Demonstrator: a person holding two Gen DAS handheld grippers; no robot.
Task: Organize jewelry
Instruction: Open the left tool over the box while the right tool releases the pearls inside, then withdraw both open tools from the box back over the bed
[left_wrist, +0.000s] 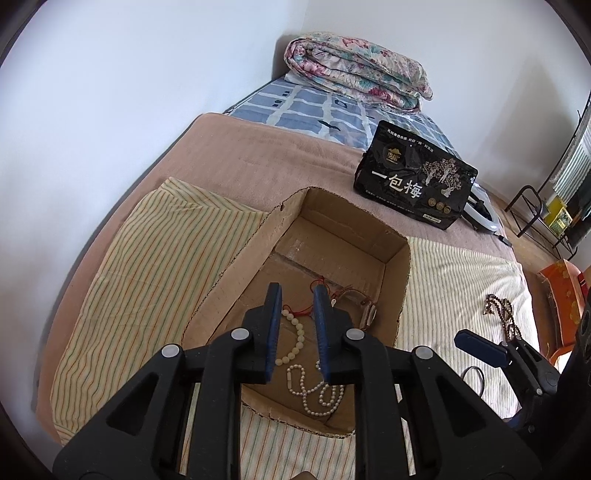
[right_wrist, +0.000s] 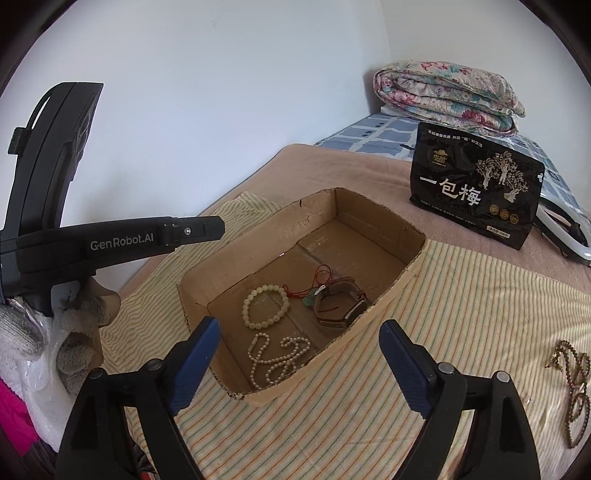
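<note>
An open cardboard box sits on a striped cloth on the bed. In it lie a pale bead bracelet, a white pearl necklace, a red-corded green pendant and a brown-strapped watch. My left gripper hovers over the box, its jaws a narrow gap apart and empty. My right gripper is wide open and empty at the box's near edge. A dark bead necklace lies on the cloth to the right.
A black snack bag stands behind the box. A folded floral quilt lies at the bed's head. A white wall runs along the left. An orange stool stands off the bed's right side.
</note>
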